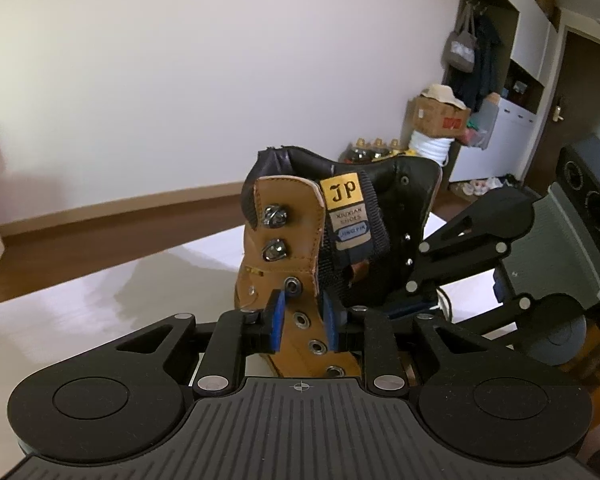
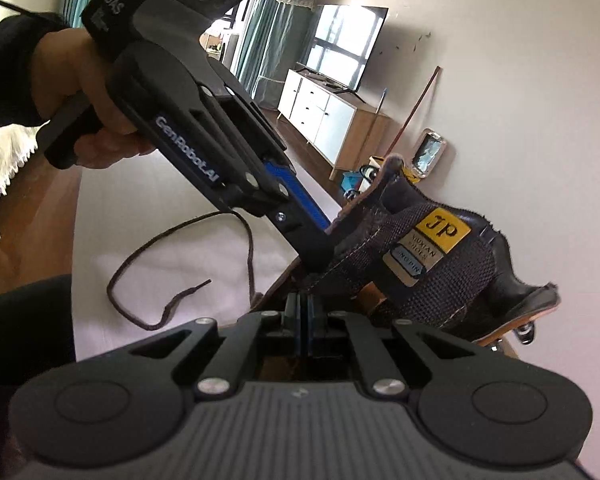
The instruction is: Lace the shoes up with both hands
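A tan high-top boot (image 1: 300, 248) with a black padded tongue and yellow "JP" label stands on the white table (image 1: 100, 300). My left gripper (image 1: 303, 320) is shut on the boot's tan eyelet flap, its blue pads pressing either side of the eyelet row. In the right wrist view the boot's tongue (image 2: 432, 264) is close ahead, and my right gripper (image 2: 303, 320) is shut with its pads together; what it pinches is hidden. The left gripper (image 2: 204, 152) reaches in from the upper left to the boot. A dark brown lace (image 2: 180, 256) lies loose on the table.
The right gripper's black body (image 1: 480, 248) is right beside the boot. Brown wooden floor (image 1: 100, 216) lies beyond the table edge. A white TV cabinet (image 2: 324, 116) and a shelf unit with boxes (image 1: 500, 100) stand far off by the walls.
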`<state>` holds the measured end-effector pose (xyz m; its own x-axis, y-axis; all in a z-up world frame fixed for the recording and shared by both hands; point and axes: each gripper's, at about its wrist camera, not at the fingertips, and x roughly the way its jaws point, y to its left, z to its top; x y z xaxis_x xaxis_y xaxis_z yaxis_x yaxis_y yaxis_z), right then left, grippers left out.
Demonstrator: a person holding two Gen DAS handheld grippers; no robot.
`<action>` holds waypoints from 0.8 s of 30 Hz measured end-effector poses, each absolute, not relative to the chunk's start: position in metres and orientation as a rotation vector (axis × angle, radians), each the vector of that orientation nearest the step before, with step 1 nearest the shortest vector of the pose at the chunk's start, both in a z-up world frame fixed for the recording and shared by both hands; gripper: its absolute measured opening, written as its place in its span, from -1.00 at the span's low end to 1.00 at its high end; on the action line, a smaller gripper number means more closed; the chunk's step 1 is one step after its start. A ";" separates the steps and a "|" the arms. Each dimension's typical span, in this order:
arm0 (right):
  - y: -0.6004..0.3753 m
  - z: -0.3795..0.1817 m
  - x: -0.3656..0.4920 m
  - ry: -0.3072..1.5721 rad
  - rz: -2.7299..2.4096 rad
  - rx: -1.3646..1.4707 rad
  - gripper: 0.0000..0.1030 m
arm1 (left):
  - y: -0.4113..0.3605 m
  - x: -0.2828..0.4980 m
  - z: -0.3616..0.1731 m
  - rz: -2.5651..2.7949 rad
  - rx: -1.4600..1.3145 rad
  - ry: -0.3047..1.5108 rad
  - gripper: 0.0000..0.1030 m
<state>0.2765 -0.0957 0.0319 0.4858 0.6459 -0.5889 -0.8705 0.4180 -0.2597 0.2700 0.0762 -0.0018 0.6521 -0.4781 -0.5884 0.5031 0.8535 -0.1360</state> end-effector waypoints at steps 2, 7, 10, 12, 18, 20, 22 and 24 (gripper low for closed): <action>-0.097 0.031 0.279 0.442 0.989 -0.581 -0.92 | 0.079 0.269 -0.001 -0.560 0.043 0.656 -0.54; -0.103 0.031 0.280 0.442 0.999 -0.556 -0.92 | 0.082 0.269 0.001 -0.569 0.050 0.658 -0.58; -0.112 0.033 0.285 0.445 1.029 -0.507 -0.92 | 0.084 0.270 0.001 -0.575 0.050 0.660 -0.58; -0.116 0.034 0.287 0.441 1.047 -0.486 -0.92 | 0.084 0.270 0.002 -0.576 0.051 0.662 -0.58; -0.121 0.033 0.288 0.424 1.099 -0.453 -0.92 | 0.082 0.271 0.003 -0.582 0.055 0.663 -0.58; -0.123 0.032 0.288 0.418 1.109 -0.441 -0.92 | 0.081 0.271 0.003 -0.582 0.059 0.663 -0.58; -0.124 0.033 0.288 0.415 1.112 -0.430 -0.92 | 0.082 0.272 0.003 -0.584 0.060 0.663 -0.58; -0.124 0.034 0.289 0.417 1.112 -0.420 -0.92 | 0.082 0.273 0.002 -0.586 0.063 0.662 -0.57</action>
<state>0.2888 -0.1245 0.0339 0.3829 0.7638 -0.5196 -0.9171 0.3819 -0.1144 0.2728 0.0822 0.0020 0.6341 -0.4924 -0.5961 0.5313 0.8376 -0.1267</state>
